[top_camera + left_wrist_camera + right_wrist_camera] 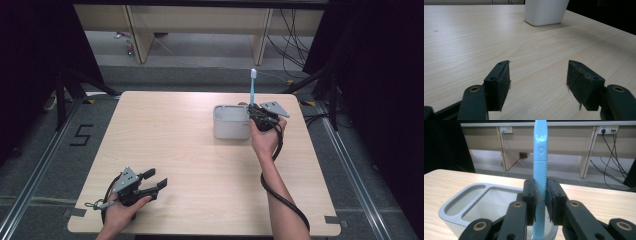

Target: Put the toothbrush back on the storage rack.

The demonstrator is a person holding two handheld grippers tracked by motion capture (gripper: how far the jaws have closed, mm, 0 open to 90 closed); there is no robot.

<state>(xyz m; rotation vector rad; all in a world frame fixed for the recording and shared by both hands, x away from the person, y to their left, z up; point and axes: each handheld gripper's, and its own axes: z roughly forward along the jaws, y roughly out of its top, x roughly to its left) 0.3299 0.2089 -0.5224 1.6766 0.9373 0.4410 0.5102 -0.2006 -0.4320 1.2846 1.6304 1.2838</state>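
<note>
While the left tool (pixel 152 181) rests agape, the right tool (pixel 540 200) clamps an upright blue toothbrush (pixel 540 165), seemingly over the grey holder (pixel 464 206).

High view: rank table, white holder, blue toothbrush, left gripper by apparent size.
1. Table, by far the largest.
2. White holder.
3. Left gripper and blue toothbrush: unsure. The toothbrush is long but thin and partly hidden by the right gripper; the left gripper sits nearer the camera.

Toothbrush (pixel 252 90) stands upright over the holder (pixel 227 122) — on the table (pixel 190 150).
</note>
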